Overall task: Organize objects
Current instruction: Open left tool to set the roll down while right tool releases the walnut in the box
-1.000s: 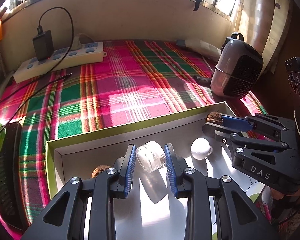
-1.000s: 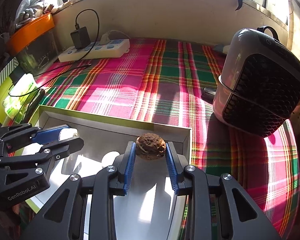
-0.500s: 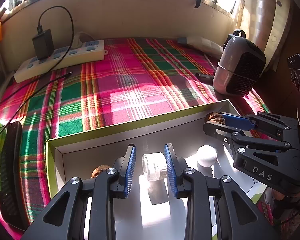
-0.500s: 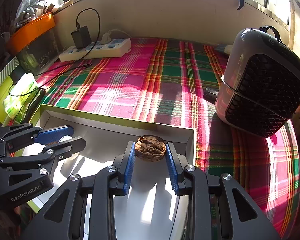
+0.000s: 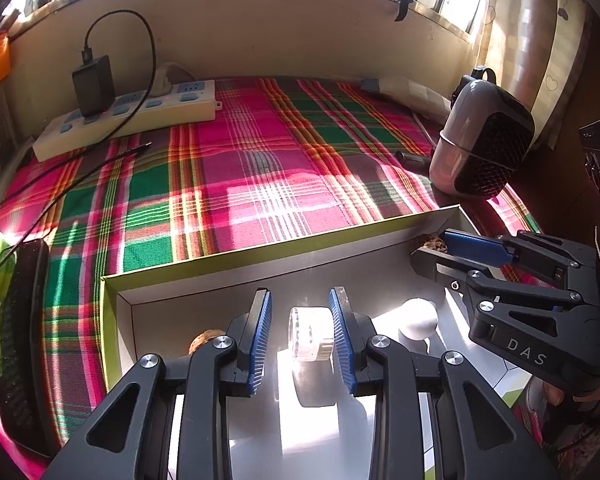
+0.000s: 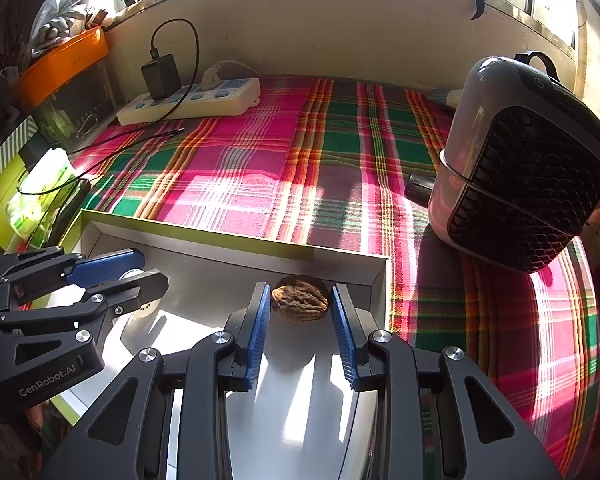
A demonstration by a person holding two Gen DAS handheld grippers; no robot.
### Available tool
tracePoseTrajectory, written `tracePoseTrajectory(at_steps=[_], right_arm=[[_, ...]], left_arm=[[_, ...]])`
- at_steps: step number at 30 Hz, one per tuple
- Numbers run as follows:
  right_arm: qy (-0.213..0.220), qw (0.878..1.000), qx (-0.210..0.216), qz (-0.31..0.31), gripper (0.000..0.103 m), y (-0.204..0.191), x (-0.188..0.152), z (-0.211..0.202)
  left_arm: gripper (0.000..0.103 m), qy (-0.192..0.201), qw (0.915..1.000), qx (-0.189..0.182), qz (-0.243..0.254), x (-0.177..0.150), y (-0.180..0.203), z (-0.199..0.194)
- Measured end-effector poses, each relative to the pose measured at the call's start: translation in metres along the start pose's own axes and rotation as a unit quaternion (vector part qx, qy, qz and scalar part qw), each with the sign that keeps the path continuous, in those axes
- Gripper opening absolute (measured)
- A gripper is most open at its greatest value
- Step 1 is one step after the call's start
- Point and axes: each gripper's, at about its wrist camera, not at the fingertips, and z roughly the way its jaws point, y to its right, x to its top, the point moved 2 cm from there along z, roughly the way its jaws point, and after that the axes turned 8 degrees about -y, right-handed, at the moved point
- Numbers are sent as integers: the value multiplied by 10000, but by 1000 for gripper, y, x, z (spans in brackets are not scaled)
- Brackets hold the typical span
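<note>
A loud pink-and-green plaid cloth [image 6: 260,168] is covering the whole surface. A white power strip [image 5: 128,116] is sitting at about 10 o'clock by the back wall, with a black charger [image 5: 93,86] plugged in and its cable [image 5: 140,32] looping up and around. A small grey-and-black fan heater [image 6: 524,168] is standing upright at 2 o'clock. An orange bin [image 6: 60,64] is perching way off at 10 o'clock, and green packaging [image 6: 40,188] is catching sunlight at 9 o'clock.

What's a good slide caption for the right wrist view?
Right gripper jaws opening around a walnut resting in the box corner.
</note>
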Motion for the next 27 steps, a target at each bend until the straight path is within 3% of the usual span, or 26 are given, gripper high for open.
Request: tracePoseTrajectory(at_steps=[11, 27], right_arm=[[93, 9999, -9, -55, 45, -7, -3, -9], [239, 9997, -18, -42, 46, -11, -15, -25]], left_arm=[[34, 152, 9999, 21, -51, -2, -2, -14], [35, 347, 9993, 94, -141, -16, -3, -37]])
